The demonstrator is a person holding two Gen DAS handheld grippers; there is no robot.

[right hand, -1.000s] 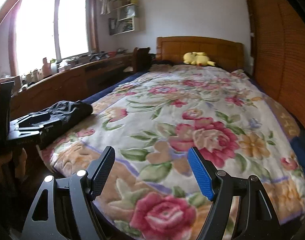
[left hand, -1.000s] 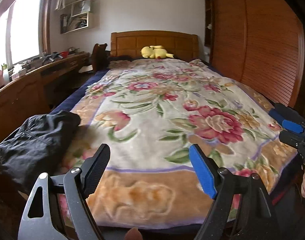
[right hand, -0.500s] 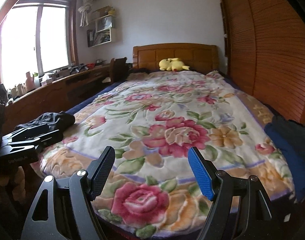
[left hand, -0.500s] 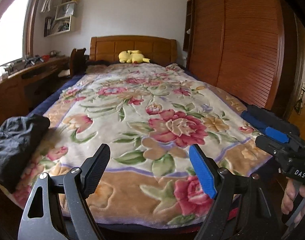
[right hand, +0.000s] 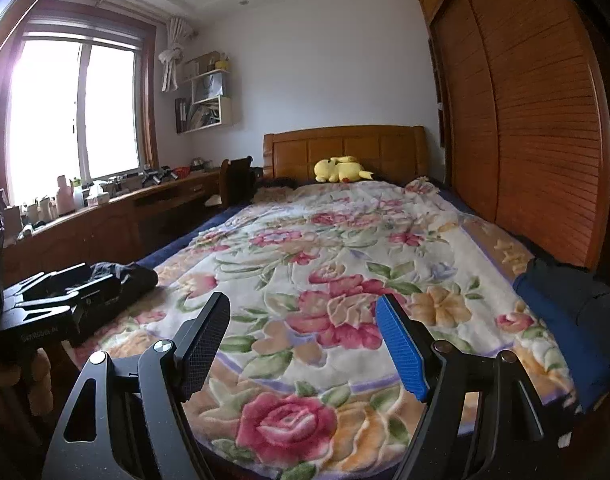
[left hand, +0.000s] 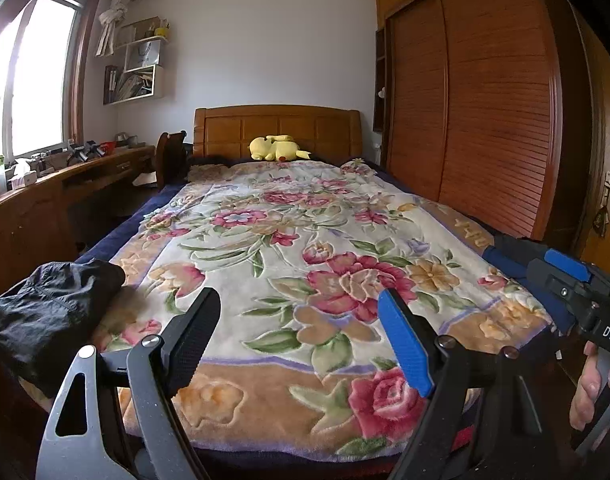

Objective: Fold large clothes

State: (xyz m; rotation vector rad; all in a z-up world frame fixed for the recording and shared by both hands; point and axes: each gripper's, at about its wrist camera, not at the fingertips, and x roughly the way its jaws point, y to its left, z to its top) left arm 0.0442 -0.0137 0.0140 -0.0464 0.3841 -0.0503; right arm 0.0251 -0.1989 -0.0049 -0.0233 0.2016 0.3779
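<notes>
A bed with a floral blanket (left hand: 305, 264) fills both views. A crumpled black garment (left hand: 45, 312) lies at its near left corner, also in the right wrist view (right hand: 133, 276). A dark blue and black garment (right hand: 565, 300) lies at the bed's right edge, also in the left wrist view (left hand: 509, 256). My left gripper (left hand: 301, 336) is open and empty above the foot of the bed. My right gripper (right hand: 303, 340) is open and empty there too, to the right of the left one.
A wooden desk (right hand: 105, 224) with bottles and clutter runs along the left wall under the window. A tall wooden wardrobe (left hand: 485, 112) stands on the right. A yellow plush toy (left hand: 275, 148) lies by the headboard. A chair (right hand: 237, 180) stands beside the bed's head.
Both grippers have tilted up and pulled back, so more of the room and ceiling shows. The black garment and the blanket have not moved. Both grippers stay open.
</notes>
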